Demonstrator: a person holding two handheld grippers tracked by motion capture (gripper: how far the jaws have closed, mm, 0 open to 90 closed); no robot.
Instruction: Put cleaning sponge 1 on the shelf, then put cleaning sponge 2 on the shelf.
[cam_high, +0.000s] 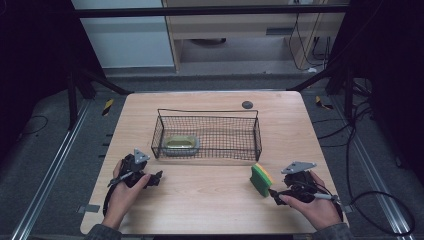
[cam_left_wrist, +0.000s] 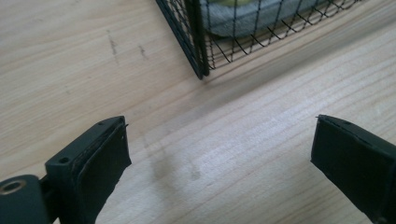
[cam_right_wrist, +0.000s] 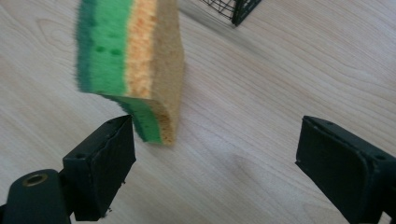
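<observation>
A green and yellow sponge (cam_high: 261, 179) stands on its edge on the wooden table, just in front of the basket's right end. My right gripper (cam_high: 273, 193) is open right beside it. In the right gripper view the sponge (cam_right_wrist: 130, 60) rises by the left jaw, and nothing is pressed between the pads of the right gripper (cam_right_wrist: 215, 135). My left gripper (cam_high: 156, 178) is open and low over the table near the front left corner of the black wire basket (cam_high: 207, 111). In the left gripper view, bare wood lies between the jaws of the left gripper (cam_left_wrist: 219, 126), with the basket's corner (cam_left_wrist: 196, 46) ahead.
Inside the basket's left end sits a grey dish (cam_high: 180, 144) with something yellow-green in it; the dish (cam_left_wrist: 243, 18) is seen through the mesh. A small dark round disc (cam_high: 247, 104) lies near the table's far edge. Bare tabletop (cam_high: 210, 200) lies between the two hands.
</observation>
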